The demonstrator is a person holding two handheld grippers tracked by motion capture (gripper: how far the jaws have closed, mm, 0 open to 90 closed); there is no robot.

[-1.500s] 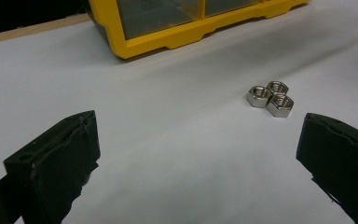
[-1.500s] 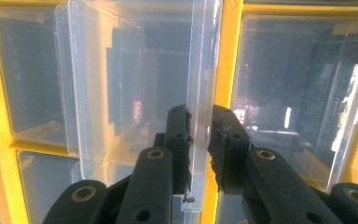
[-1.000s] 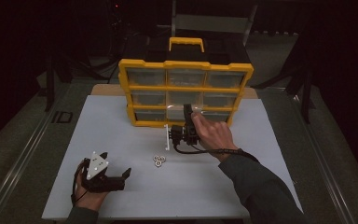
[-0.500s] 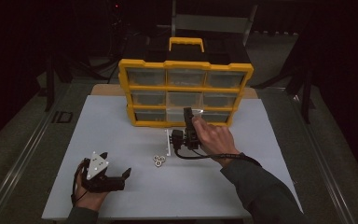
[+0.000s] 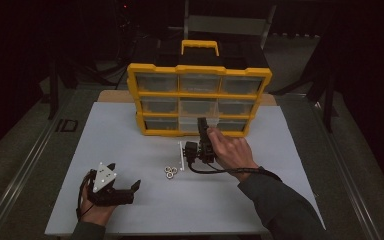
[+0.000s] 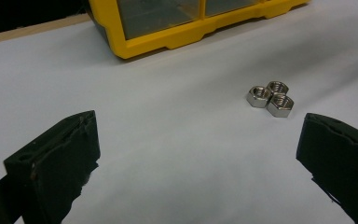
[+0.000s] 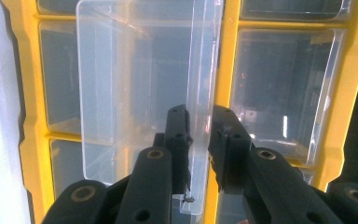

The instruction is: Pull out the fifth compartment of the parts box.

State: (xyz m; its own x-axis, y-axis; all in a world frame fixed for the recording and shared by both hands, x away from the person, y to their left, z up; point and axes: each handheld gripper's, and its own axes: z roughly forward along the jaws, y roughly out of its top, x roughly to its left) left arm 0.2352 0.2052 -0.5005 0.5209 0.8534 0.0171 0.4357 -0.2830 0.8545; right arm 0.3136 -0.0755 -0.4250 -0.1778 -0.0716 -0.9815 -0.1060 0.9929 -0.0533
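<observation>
3 hex nuts [image 5: 170,172] are seen clustered, touching one another, on the white table sheet [image 5: 130,135], just at 9 o'clock of a thin white strip [image 5: 181,156] and at about 7 o'clock of the organiser's lower edge; in the left gripper view the same nuts [image 6: 269,96] lie at 1 o'clock, well ahead of the jaws. 1 yellow organiser [image 5: 198,71] with a yellow handle [image 5: 199,46] is stood upright at 12 o'clock on the sheet; 9 clear compartments are counted in 3 rows of 3. No brand, label or writing can be read on any surface.

1 clear drawer [image 7: 144,74] is shown drawn out from the bottom row, middle column. The right gripper [image 5: 203,131] is closed on this drawer: in the right gripper view its 2 black jaws are pressed on either face of 1 thin clear wall, at 6 o'clock of the drawer. The right hand [image 5: 232,152] is laid on the sheet directly before the organiser.

The left gripper [image 5: 111,190] is held low at 7 o'clock of the sheet, near its front edge, with the jaws spread wide and nothing between them. Bare sheet is left open between the left gripper and the nuts, and along the sheet's 9 o'clock and 3 o'clock margins. Dark floor is seen beyond every edge.
</observation>
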